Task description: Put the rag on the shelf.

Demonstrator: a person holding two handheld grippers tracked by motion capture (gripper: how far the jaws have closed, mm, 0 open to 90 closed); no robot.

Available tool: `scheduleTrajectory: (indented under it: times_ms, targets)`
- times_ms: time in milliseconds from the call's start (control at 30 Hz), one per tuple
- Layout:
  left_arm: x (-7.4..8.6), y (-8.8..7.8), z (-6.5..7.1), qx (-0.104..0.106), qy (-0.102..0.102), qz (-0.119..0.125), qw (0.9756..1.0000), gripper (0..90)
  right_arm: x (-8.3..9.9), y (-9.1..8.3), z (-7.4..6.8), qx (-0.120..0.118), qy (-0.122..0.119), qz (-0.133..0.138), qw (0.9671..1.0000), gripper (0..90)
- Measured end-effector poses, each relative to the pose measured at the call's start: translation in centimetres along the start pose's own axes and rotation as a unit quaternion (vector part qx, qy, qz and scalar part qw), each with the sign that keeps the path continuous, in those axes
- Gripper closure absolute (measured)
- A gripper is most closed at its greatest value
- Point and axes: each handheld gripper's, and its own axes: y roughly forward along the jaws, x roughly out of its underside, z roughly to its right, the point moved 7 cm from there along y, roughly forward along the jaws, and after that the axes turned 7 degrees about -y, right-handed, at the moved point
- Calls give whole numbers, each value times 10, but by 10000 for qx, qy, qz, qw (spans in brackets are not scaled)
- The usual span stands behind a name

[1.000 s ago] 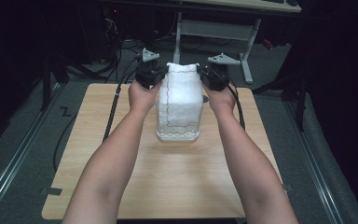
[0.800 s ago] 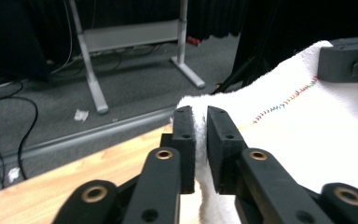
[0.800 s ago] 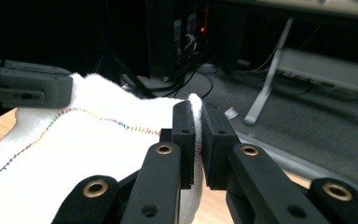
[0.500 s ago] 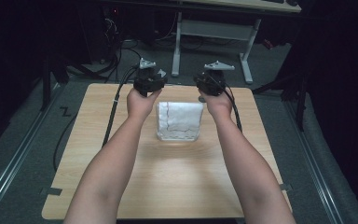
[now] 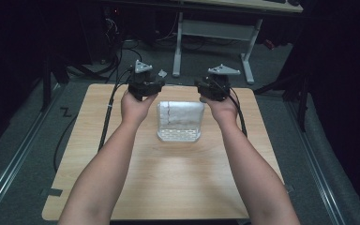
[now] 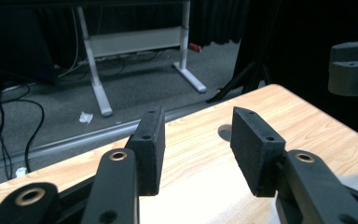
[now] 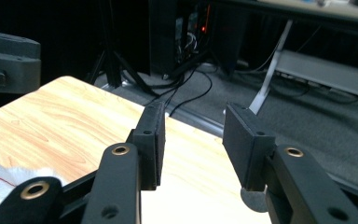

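A white cloth [image 5: 180,121] with a thin red line lies flat near the far middle of the wooden table [image 5: 122,187]. My left gripper [image 5: 144,86] hovers at the cloth's far left corner and my right gripper [image 5: 213,88] at its far right corner. Both sets of jaws have just been opening. In the left gripper view the gripper [image 6: 196,126] is open, with only bare table between the pads. In the right gripper view the gripper [image 7: 193,121] is open and empty, and a corner of the cloth [image 7: 0,179] shows at the lower left.
The table's far edge runs just beyond both grippers. Past it is grey floor with cables [image 5: 117,51] and a white desk frame [image 5: 215,33]. The near half of the table is bare wood under the person's forearms.
The cloth, held up by its top corners a second ago, has dropped and now lies flat. Both grippers have let go and opened, and the left one has shifted slightly outward.
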Motion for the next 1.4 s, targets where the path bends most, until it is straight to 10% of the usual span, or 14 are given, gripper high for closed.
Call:
scheduleTrajectory:
  times_ms: [867,1400]
  targets:
    - [58,-89,10,-58,317,79,9994,504,48,-87,-26,-50,-383,153,9991,555]
    - [161,-80,20,303,267,-780,9961,465,116,-91,-57,-349,-578,-332,9972,520]
